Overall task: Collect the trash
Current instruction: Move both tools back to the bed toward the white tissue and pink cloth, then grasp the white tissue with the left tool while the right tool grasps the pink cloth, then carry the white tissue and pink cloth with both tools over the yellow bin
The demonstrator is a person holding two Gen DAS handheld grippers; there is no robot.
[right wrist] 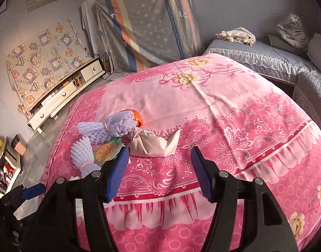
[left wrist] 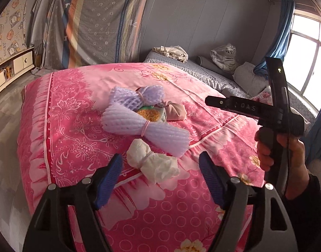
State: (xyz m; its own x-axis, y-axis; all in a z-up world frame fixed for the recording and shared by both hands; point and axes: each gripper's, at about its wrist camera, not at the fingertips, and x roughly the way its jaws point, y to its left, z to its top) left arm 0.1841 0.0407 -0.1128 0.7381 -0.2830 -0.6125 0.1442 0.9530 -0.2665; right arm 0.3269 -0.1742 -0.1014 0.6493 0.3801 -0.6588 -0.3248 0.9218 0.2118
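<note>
The left gripper (left wrist: 160,178) hovers low over the pink bedspread (left wrist: 80,113), its blue-padded jaws spread wide and holding nothing; the white tissue wad (left wrist: 153,160) lies between and just beyond its fingertips, apart from both pads. Behind the wad sit a pale foam net bundle (left wrist: 145,128) tied with a pink band, a second foam net (left wrist: 137,96), a green snack wrapper (left wrist: 149,113) and a beige knotted bag (left wrist: 176,110), all clustered together. Further right, a hand (left wrist: 284,153) grips the other tool's handle, whose black body reads "DAS", the first letters unclear. The right gripper (right wrist: 159,168) is likewise open and empty, the beige bag (right wrist: 155,143) just ahead of its left finger, an orange (right wrist: 137,117) behind
</note>
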